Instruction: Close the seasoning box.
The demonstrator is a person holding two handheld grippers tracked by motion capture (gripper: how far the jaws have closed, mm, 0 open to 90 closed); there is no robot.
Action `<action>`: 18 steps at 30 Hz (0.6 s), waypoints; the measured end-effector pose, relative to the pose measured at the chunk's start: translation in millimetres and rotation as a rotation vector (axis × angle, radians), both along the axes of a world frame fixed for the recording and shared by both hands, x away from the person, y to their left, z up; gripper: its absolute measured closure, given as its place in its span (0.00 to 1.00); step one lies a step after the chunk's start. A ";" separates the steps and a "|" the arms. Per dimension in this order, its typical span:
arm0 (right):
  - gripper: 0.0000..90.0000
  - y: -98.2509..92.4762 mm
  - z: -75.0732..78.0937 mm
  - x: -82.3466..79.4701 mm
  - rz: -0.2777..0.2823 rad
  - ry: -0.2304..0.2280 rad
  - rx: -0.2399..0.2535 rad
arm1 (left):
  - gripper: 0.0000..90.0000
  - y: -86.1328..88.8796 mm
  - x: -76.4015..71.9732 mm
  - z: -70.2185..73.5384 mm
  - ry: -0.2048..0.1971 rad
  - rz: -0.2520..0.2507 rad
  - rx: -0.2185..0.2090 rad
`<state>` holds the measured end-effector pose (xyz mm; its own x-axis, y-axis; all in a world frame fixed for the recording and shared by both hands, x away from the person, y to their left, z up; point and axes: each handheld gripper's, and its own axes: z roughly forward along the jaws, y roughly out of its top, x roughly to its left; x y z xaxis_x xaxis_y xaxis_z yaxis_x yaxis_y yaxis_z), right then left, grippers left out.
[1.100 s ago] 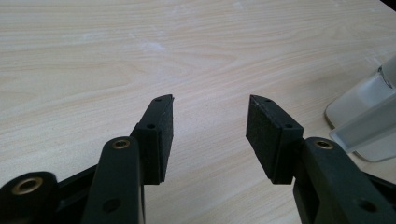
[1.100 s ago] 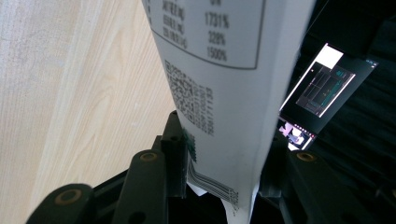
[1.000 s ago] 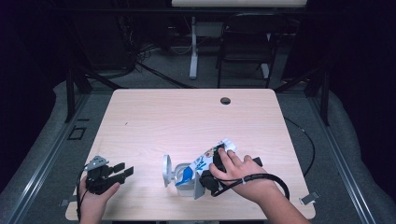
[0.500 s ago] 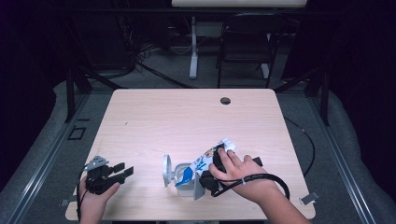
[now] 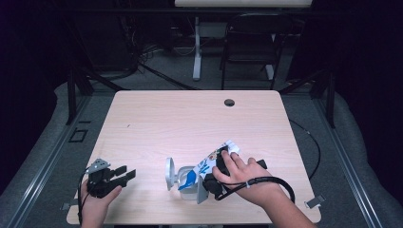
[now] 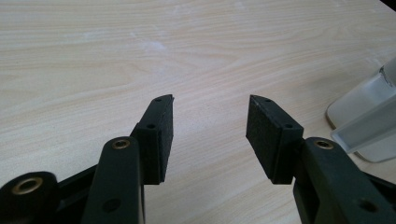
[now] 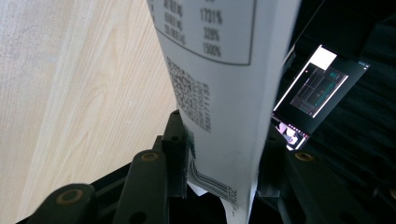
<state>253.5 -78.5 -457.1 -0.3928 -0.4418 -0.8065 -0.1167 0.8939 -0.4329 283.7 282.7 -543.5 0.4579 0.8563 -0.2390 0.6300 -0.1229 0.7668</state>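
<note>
Carton (image 5: 216,160) of milk or juice, white with blue print, tipped over a clear plastic container (image 5: 187,183) near the bottom centre of the high view, top corner poking up and right. Probably light-ish but sloshy, with waxy card walls that give if squeezed too hard, so best gripped across the flat sides around mid-body, not by the flimsy top fold. Right gripper (image 5: 214,178) clamped on exactly that: in the right gripper view, black jaws pinching both faces of the carton (image 7: 224,93), printed table and code square running up the frame. No way to read that print from above. Left gripper (image 5: 119,175) parked at the lower left of the high view, jaws apart with nothing between, just bare table (image 6: 93,56). Left gripper view catches a corner of the container (image 6: 369,126) at the right edge, frosty and see-through, with a round lid-like bit (image 5: 169,173) propped on its left side up top. Hard to tell whether anything's pouring.
</note>
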 end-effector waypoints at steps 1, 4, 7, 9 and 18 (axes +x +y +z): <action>0.71 -0.2 -0.3 0.3 0.004 0.006 0.007 | 0.57 0.0 0.0 -0.3 -0.001 0.001 -0.004; 0.71 0.0 -0.7 0.3 0.007 0.006 0.008 | 0.57 0.2 0.2 -0.4 -0.003 0.002 -0.003; 0.71 0.6 -0.7 -0.1 0.002 0.002 0.000 | 0.57 0.1 0.1 -0.3 -0.003 0.001 -0.003; 0.71 0.8 -1.0 -0.1 0.004 0.003 0.001 | 0.57 0.1 0.2 -0.3 -0.003 0.001 -0.003; 0.71 0.9 -2.8 0.1 0.018 0.007 0.010 | 0.57 0.2 0.1 -0.4 -0.002 0.002 -0.002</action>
<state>253.6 -77.6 -460.0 -0.3902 -0.4412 -0.8082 -0.1358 0.8957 -0.4234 283.9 282.9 -543.9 0.4568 0.8566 -0.2399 0.6285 -0.1199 0.7685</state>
